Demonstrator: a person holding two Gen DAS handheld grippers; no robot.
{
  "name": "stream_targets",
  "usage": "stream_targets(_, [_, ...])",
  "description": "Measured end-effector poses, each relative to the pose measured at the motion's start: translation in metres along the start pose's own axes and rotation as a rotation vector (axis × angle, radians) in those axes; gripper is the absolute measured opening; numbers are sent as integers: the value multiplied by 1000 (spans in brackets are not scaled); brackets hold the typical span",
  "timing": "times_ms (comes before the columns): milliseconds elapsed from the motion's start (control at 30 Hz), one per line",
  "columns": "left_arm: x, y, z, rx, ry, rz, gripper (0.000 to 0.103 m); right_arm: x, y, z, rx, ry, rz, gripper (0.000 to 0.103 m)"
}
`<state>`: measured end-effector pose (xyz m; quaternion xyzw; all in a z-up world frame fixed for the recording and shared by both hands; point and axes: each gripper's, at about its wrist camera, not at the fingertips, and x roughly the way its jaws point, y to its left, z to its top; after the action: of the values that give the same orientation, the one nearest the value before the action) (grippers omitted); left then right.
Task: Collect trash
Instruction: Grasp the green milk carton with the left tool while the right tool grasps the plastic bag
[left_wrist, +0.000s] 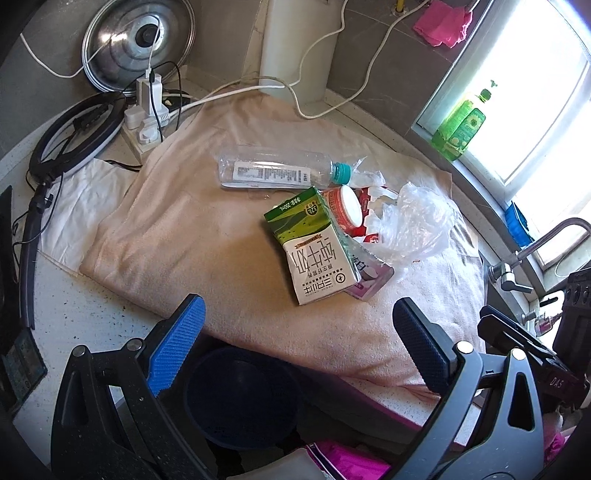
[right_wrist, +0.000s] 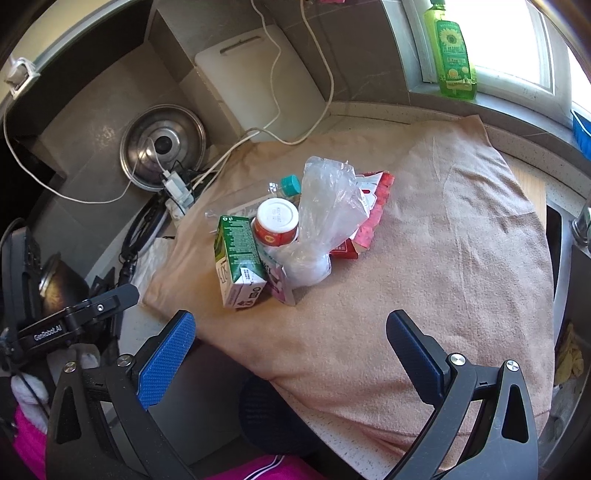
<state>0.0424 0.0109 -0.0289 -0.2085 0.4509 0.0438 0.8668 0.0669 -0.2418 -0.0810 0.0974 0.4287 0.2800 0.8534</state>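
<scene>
Trash heap, one lot, lay on the pink towel (left_wrist: 177, 236) covering the table (left_wrist: 62, 295), ahead of both tools. Left tool (left_wrist: 299, 343): fingers spread wide, holding nothing. Right tool (right_wrist: 291, 347): likewise spread and empty. A dark bin (left_wrist: 243, 395) sat below the table edge, between the left tool's fingers in its view. Risks, as judged: the items were stacked and leaning on one another, so lifting one could topple or drag a neighbour; the clear bottle (left_wrist: 273, 171) looked free to roll; the thin plastic bag (left_wrist: 417, 221) might slip from the pads or snag the packet beneath; a low grasp could pinch the towel and pull everything. Loose white cables (left_wrist: 332, 99) ran behind the heap. Count: one milk carton (left_wrist: 314, 247), one clear bottle with teal cap, one small red-labelled white-lidded jar (right_wrist: 277, 221), one plastic bag, one red-and-white packet (right_wrist: 373, 206), one purple pouch (left_wrist: 369, 280); more may have lain hidden underneath.
</scene>
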Motion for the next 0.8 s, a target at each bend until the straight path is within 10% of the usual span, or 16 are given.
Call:
stream_targets(367, [39,4,14,-57,81,-53,98,19,-32,20,75,15,46,102])
stream_targets(800, [85,12,35,-160,150,-102,94,74,-42,33,145,127,159,75])
